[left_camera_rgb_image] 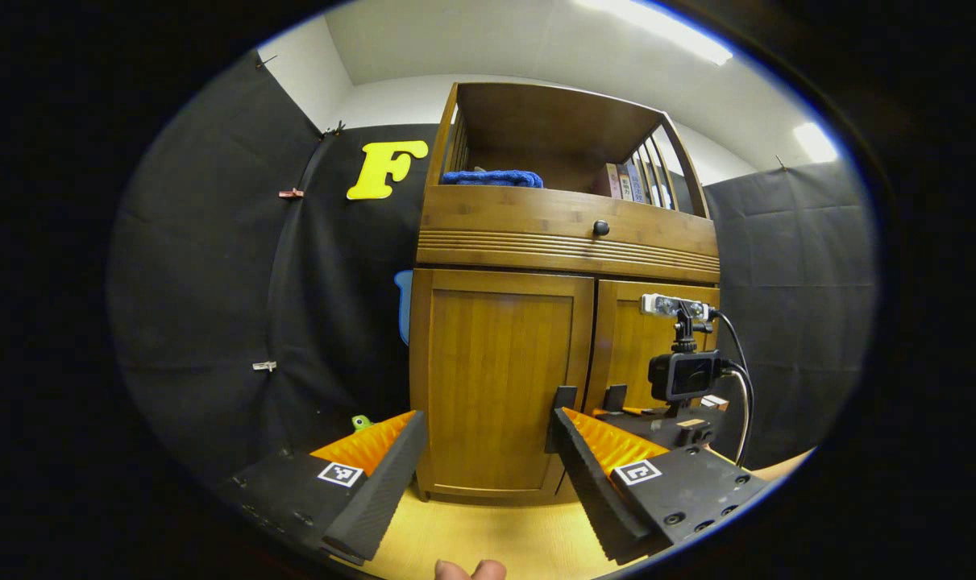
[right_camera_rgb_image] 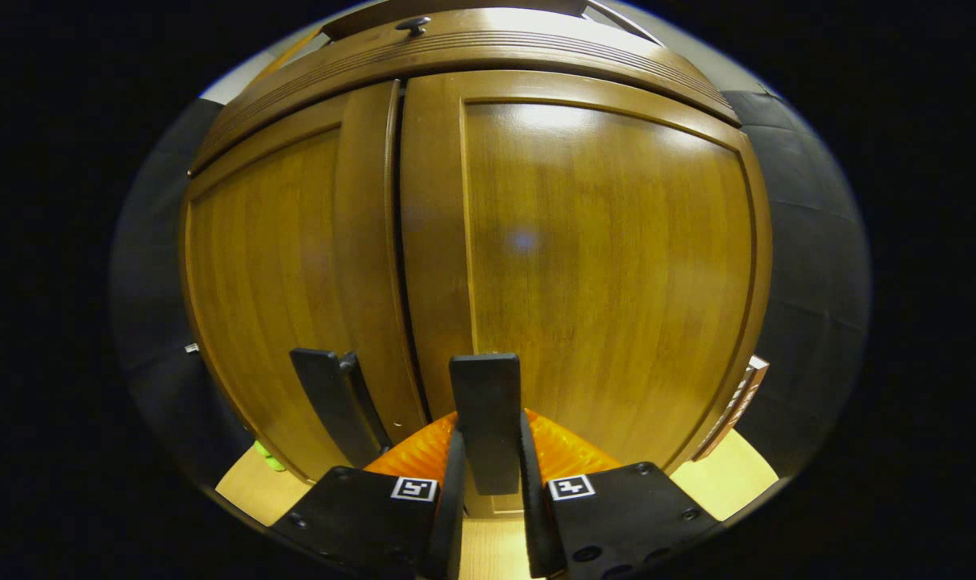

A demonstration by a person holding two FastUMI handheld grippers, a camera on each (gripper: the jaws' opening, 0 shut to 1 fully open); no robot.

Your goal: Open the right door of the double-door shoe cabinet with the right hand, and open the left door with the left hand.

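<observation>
Item: tall brown wooden double-door shoe cabinet [left_camera_rgb_image: 564,242], upright, long axis vertical, fronts facing the cameras; stands on light wood floor [left_camera_rgb_image: 488,540].

Left door [left_camera_rgb_image: 500,379]: closed, flat black handle [left_camera_rgb_image: 562,419] at its 4 o'clock corner, partly hidden by a finger.

Right door [right_camera_rgb_image: 592,266]: looks closed, seam w/ left door narrow; in left gripper view mostly hidden behind right gripper [left_camera_rgb_image: 673,415] and its camera.

Right door's flat black handle [right_camera_rgb_image: 485,419]: upright, sits between right gripper's jaws, nearly closed on it; contact both sides hard to confirm.

Left gripper [left_camera_rgb_image: 488,475]: jaws wide apart, holding nothing, short of left door.

Upper shelf: folded blue cloth [left_camera_rgb_image: 492,178] at 11 o'clock, books [left_camera_rgb_image: 626,182] at 1 o'clock. Small black round drawer knob [left_camera_rgb_image: 600,228] below.
</observation>
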